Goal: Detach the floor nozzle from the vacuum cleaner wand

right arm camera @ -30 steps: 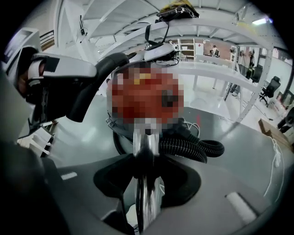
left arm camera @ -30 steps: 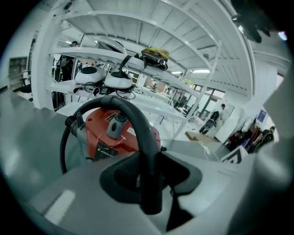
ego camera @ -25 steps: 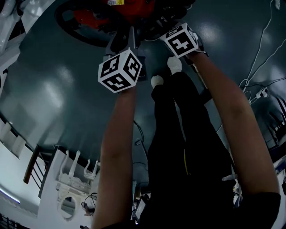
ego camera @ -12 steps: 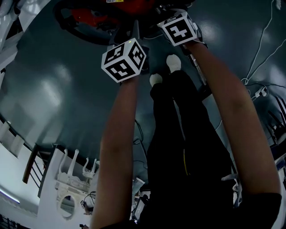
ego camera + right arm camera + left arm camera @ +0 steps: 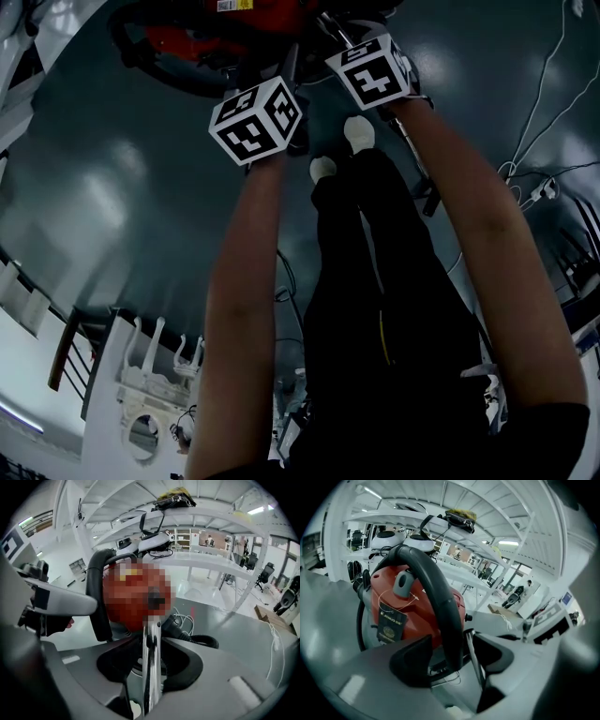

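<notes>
A red canister vacuum cleaner [image 5: 202, 37] stands on the dark floor at the top of the head view, beyond both marker cubes [image 5: 255, 119] [image 5: 373, 72]. In the left gripper view its black hose [image 5: 440, 606] arches down between the jaws of my left gripper [image 5: 450, 660], next to the thin chrome wand [image 5: 474, 660]. Those jaws have just been opening, and there is a gap on both sides. My right gripper [image 5: 150, 665] has just been closing and its pads sit against the chrome wand [image 5: 151, 658]. No floor nozzle is in view.
The person's dark trouser legs and white shoes [image 5: 359, 133] stand just behind the grippers. White cables and a power strip [image 5: 544, 192] lie on the floor at the right. A white frame [image 5: 141, 394] is at lower left. White shelving [image 5: 454, 531] stands behind the vacuum.
In the head view the left marker cube has moved up the picture towards the vacuum. The right cube has shifted slightly up and left. The shoes have stayed put.
</notes>
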Tool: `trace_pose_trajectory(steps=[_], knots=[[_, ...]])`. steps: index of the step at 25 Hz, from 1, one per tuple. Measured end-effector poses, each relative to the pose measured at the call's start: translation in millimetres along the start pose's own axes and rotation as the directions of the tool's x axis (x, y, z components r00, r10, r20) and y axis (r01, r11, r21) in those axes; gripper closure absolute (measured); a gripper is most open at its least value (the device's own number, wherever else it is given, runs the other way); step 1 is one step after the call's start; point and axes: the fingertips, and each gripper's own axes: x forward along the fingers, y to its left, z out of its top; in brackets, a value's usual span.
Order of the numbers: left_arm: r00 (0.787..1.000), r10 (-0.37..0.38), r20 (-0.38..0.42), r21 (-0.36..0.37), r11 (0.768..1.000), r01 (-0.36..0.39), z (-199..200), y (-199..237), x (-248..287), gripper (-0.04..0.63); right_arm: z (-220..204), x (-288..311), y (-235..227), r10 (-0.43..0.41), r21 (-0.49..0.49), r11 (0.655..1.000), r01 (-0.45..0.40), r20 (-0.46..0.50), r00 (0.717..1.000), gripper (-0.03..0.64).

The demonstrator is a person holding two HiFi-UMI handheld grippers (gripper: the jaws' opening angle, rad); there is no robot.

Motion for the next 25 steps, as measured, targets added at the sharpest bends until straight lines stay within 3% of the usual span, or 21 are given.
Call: trace_pose_trajectory(steps=[8, 9, 12, 14, 19, 25], knots=[[0.999, -0.006, -0.041, -0.027, 1.000, 0.005, -19.3, 3.7, -11.0, 0.322, 0.3, -27.0, 7.6, -0.016, 0.074, 0.997, 0.010, 0.092, 0.996, 0.482], [0.999, -0.005, -0.050, -0.021, 1.000, 0.004, -22.1, 4.0, -13.6, 0.344, -0.5, -29.7, 7.4, -0.022, 0.086, 0.996, 0.014, 0.095, 0.995, 0.487], [0.999, 0.023, -0.049, 0.002, 1.000, -0.023, -25.3, 10.9, -24.4, 0.505, -1.6, -38.1, 6.3, -0.042, 0.128, 0.991, 0.029, 0.101, 0.994, 0.530], [0.999, 0.043, -0.023, 0.003, 0.999, -0.043, -22.9, 17.0, -32.0, 0.574, 0.5, -44.8, 6.6, -0.055, 0.154, 0.987, 0.037, 0.118, 0.991, 0.549], [0.999, 0.042, 0.002, 0.020, 0.999, -0.042, -20.1, 15.1, -44.7, 0.584, 4.6, -64.0, 5.7, -0.104, 0.189, 0.979, 0.074, 0.154, 0.983, 0.618], [0.999, 0.036, 0.026, 0.017, 0.999, -0.037, -19.0, 9.2, -58.7, 0.586, 4.9, -81.5, 10.4, -0.105, 0.196, 0.978, 0.067, 0.190, 0.976, 0.618]])
